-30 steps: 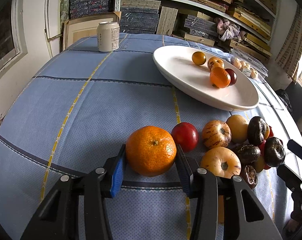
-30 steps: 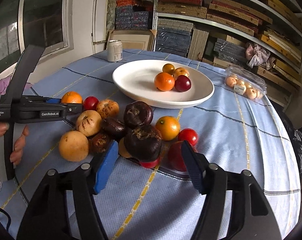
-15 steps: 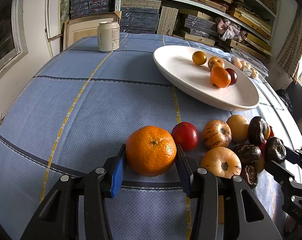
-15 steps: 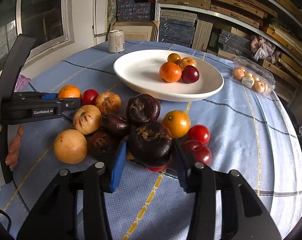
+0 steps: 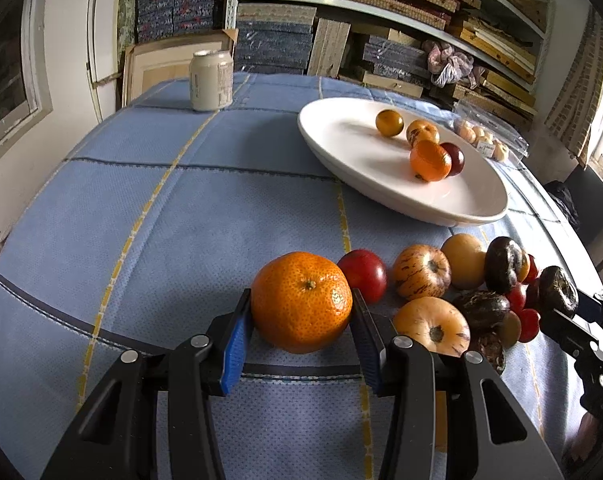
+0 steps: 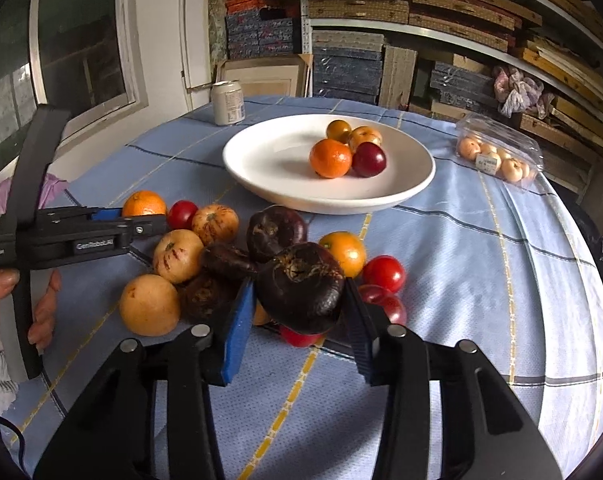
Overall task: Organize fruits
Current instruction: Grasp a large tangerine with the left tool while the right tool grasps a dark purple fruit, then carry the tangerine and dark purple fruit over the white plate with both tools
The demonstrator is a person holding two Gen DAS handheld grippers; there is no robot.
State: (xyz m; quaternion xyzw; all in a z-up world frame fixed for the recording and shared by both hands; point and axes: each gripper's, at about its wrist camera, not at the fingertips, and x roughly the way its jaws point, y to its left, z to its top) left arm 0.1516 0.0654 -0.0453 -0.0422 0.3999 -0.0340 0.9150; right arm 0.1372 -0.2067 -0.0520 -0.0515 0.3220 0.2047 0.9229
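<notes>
My left gripper (image 5: 301,312) is shut on a large orange mandarin (image 5: 301,302) that rests on the blue tablecloth. My right gripper (image 6: 299,300) is shut on a dark purple wrinkled fruit (image 6: 301,286) and holds it just above the pile of loose fruit (image 6: 205,248). The white plate (image 6: 269,168) stands behind the pile with several fruits in it, among them a mandarin (image 6: 330,158) and a dark red plum (image 6: 368,159). The plate (image 5: 341,148) shows at the upper right in the left wrist view. The left gripper also shows in the right wrist view (image 6: 141,224).
A drink can (image 5: 211,80) stands at the far left of the table. A clear plastic box of small fruits (image 6: 497,152) lies at the far right. Shelves with stacked boxes fill the back wall. A red tomato (image 5: 363,274) touches the mandarin's right side.
My right gripper has moved forward, closed on the dark purple fruit and lifted it slightly. The left gripper has stayed shut on the mandarin without moving.
</notes>
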